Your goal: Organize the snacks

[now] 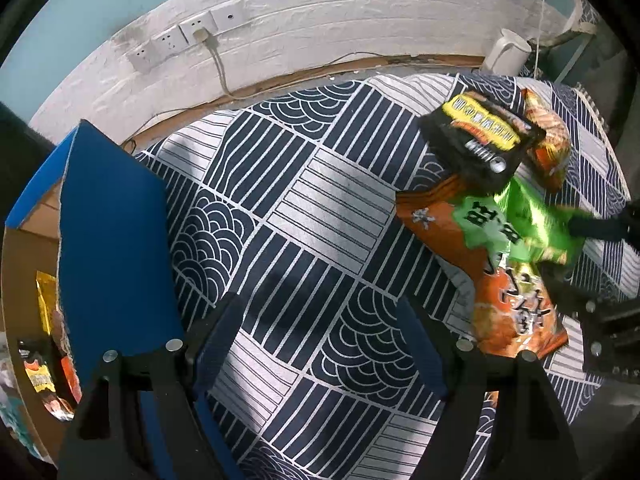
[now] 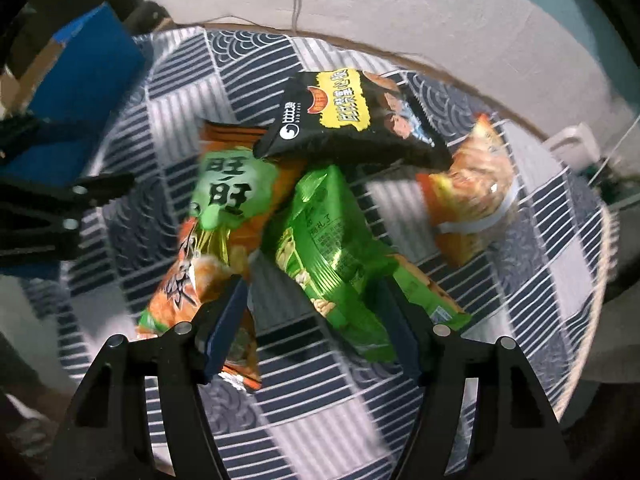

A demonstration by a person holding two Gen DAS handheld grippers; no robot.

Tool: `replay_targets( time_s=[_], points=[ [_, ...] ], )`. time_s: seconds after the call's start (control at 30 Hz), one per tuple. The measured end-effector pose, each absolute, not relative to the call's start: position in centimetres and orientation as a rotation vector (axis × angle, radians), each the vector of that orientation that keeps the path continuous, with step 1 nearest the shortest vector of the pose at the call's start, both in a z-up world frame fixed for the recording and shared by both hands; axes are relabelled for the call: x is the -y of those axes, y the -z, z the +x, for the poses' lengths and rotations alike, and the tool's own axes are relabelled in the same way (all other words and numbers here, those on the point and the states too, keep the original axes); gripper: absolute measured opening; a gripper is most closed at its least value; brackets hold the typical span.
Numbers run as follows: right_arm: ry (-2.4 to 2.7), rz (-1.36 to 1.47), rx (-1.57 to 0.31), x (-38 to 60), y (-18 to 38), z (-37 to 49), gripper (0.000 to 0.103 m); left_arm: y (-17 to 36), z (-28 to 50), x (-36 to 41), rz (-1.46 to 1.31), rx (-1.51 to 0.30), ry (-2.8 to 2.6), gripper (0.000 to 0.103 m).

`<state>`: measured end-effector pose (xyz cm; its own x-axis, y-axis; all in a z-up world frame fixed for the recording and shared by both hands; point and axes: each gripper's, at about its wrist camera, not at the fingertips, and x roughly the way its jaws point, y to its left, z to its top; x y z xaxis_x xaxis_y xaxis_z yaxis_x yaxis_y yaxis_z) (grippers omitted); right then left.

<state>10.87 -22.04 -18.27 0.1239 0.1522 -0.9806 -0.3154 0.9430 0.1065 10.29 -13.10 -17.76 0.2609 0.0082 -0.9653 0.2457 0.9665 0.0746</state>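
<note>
A pile of snack bags lies on the patterned tablecloth [image 2: 540, 240]. A black bag [image 2: 352, 120] rests on top at the back, above an orange bag with a green label [image 2: 224, 200] and a green bag [image 2: 336, 256]. Another orange bag [image 2: 472, 196] lies to the right. My right gripper [image 2: 312, 292] points down, its jaws open astride the green bag, with a gap at the left finger. My left gripper [image 1: 320, 320] hangs open over bare cloth, left of the pile [image 1: 500, 208], with nothing between its fingers.
An open blue cardboard box [image 1: 112, 240] stands at the table's left, with snack bags [image 1: 44, 360] inside. A white jug [image 1: 506, 54] sits at the far right by the wall. Sockets [image 1: 180, 38] with a cable are on the wall behind.
</note>
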Motion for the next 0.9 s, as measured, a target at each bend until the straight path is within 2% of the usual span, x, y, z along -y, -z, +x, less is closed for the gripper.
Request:
replay_targets(
  time_s=[0.13,0.37,0.63,0.8,0.9],
  points=[
    [-0.361,-0.058,-1.419,23.2,17.6,11.3,0.069,17.2,10.5,13.1,0.205,-1.296,0.162,0.081],
    [-0.391,-0.187,-1.372,25.4,17.5,11.9,0.07,17.2,10.2,13.7,0.211,-1.304,0.18,0.081],
    [-0.491,-0.286,-1.325,23.5,19.4,12.3,0.07,17.4,10.0,14.2,0.206,-1.322,0.188,0.081],
    [-0.494,-0.317,-1.353,23.0,20.8,12.6,0.07,17.6,9.9,14.5,0.207,-1.334,0.189,0.081],
    [-0.486,-0.293,-1.38,23.5,21.4,12.7,0.058,17.5,10.0,14.8,0.199,-1.339,0.195,0.081]
  ],
)
